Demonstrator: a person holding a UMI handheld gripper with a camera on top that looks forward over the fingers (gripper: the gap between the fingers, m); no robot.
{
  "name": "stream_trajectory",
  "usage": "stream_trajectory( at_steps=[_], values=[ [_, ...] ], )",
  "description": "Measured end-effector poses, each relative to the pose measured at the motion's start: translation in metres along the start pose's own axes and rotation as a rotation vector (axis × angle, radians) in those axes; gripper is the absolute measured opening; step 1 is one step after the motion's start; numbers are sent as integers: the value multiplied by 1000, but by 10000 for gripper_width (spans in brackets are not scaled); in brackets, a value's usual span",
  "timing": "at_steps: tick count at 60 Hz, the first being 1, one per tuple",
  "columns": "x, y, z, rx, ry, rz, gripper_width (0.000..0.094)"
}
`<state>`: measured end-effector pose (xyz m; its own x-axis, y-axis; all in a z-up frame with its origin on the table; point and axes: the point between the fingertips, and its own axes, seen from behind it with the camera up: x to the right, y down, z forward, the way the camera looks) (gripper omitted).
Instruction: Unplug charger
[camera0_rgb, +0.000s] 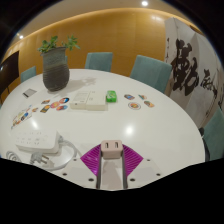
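Observation:
My gripper is shut on a small white charger. The charger sits between the purple pads, and its two metal prongs show on the face turned to the camera. It is held above the white round table, clear of any socket. A white power strip with a white cable lies on the table to the left of the fingers, apart from the charger.
A grey pot with a green plant stands at the far left of the table. A white box, a small green item and several flat cards lie beyond the fingers. Teal chairs ring the far side.

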<state>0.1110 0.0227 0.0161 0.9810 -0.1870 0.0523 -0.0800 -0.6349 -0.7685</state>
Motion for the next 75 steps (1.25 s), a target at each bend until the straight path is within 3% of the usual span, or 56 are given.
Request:
stream_trajectory(
  at_steps=[6,12,16,18,21,34,49,75],
  values=[
    [7,11,2,-16,0,22,368],
    [12,7,-9,-1,6,25,593],
    [18,3,-25,12,21,16,818],
    [20,1,-34,24,30,14,887],
    [22,-3,-50,44,43,10,852],
    [7,-2,-155,114,44,-12,873],
    [-13,34,-267,122,75,-48,874],
    [-15,44,-322,176,95,-51,869]
  ],
)
